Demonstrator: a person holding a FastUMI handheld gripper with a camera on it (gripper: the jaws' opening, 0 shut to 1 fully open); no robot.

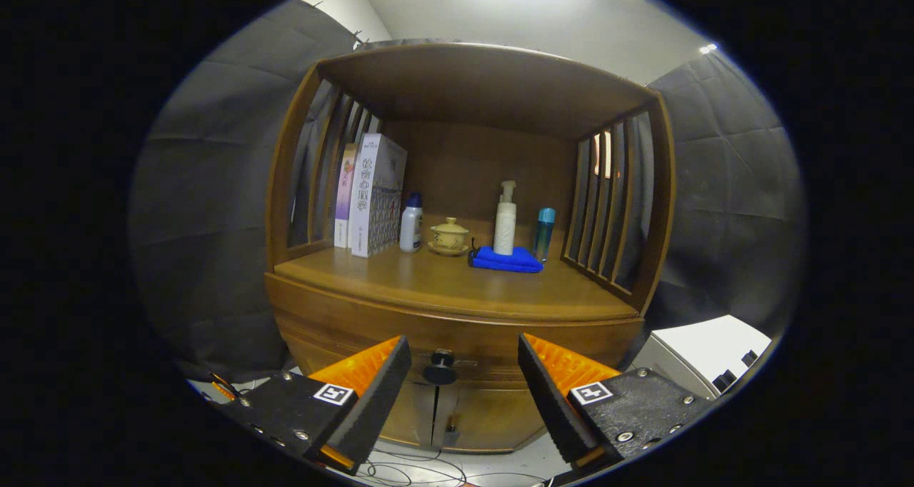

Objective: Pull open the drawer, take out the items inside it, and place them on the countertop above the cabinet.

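A wooden cabinet stands ahead with its countertop (457, 287) under an open shelf hood. Below the countertop the drawer front (343, 326) is shut, and its black round knob (440, 368) sits in the middle. My gripper (464, 362) is open, its orange and black fingers (389, 373) spread wide to either side of the knob and a little short of it. Nothing is between the fingers. What lies inside the drawer is hidden.
At the back of the countertop stand two books (371, 194), a small white bottle (410, 223), a lidded ceramic cup (450, 236), a pump bottle (505, 219), a blue bottle (544, 233) and a folded blue cloth (505, 260). Cabinet doors (428, 415) lie below the drawer; a white box (707, 351) stands right.
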